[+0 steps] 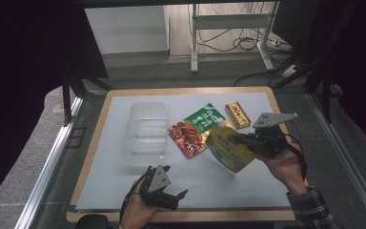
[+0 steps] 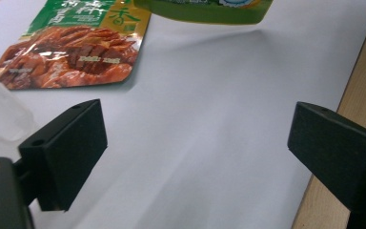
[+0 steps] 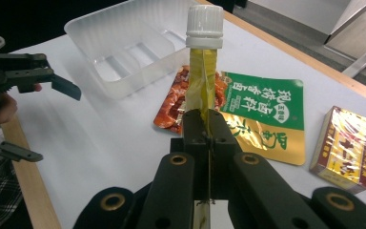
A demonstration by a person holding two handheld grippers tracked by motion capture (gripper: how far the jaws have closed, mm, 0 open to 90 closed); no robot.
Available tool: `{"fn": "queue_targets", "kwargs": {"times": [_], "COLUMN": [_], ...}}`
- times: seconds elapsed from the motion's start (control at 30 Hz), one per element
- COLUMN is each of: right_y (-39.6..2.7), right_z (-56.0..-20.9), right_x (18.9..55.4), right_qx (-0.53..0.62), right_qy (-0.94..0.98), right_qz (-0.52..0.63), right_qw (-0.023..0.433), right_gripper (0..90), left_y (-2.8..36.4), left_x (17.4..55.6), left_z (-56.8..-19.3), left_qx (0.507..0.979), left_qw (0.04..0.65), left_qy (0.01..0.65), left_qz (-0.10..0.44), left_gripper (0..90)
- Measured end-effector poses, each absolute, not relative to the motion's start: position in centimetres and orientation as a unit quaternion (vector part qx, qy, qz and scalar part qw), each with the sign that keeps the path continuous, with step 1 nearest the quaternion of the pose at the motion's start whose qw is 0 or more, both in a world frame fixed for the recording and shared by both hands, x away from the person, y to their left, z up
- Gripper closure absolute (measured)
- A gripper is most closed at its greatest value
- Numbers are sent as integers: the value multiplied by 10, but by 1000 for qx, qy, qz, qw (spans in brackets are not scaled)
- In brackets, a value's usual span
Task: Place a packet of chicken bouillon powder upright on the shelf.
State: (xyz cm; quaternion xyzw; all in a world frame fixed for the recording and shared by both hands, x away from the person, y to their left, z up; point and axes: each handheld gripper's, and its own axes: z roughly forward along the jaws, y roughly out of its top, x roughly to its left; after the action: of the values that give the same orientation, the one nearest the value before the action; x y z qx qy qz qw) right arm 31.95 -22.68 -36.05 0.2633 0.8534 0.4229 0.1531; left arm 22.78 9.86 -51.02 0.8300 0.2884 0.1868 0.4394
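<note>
My right gripper (image 1: 242, 141) is shut on a yellow spouted pouch (image 1: 228, 149) and holds it off the white mat. In the right gripper view the jaws (image 3: 208, 119) pinch the pouch's edge (image 3: 203, 71) below its white cap (image 3: 205, 26). My left gripper (image 1: 176, 180) stands open near the table's front edge, its jaws wide apart with only bare mat between them (image 2: 195, 148). A green and gold snack packet with a red meat picture (image 1: 191, 131) (image 2: 71, 52) (image 3: 259, 112) lies flat on the mat beside the pouch.
A clear plastic tray (image 1: 145, 129) (image 3: 128, 47) sits left of the packet. A small gold and red box (image 1: 237, 114) (image 3: 345, 148) lies at the back right. The white mat (image 1: 219, 191) covers a wooden table with its edge (image 2: 324, 200) exposed.
</note>
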Motion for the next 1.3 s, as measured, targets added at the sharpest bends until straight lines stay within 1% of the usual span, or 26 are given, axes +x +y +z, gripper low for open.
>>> {"fn": "queue_targets", "kwargs": {"times": [0.37, 0.93, 1.3], "right_y": [-222, -208, -186], "right_z": [-353, -343, -340], "right_x": [328, 342, 359], "right_qx": [254, 242, 228], "right_qy": [854, 854, 856], "right_qz": [426, 436, 439], "right_qw": [156, 153, 151], "right_gripper": [888, 890, 889], "left_y": [109, 117, 126], "left_x": [220, 213, 210], "left_z": [-512, -515, -516], "left_qx": [829, 836, 829], "left_qw": [432, 412, 413], "left_qy": [299, 304, 317], "left_qz": [190, 199, 205], "left_gripper": [13, 19, 21]}}
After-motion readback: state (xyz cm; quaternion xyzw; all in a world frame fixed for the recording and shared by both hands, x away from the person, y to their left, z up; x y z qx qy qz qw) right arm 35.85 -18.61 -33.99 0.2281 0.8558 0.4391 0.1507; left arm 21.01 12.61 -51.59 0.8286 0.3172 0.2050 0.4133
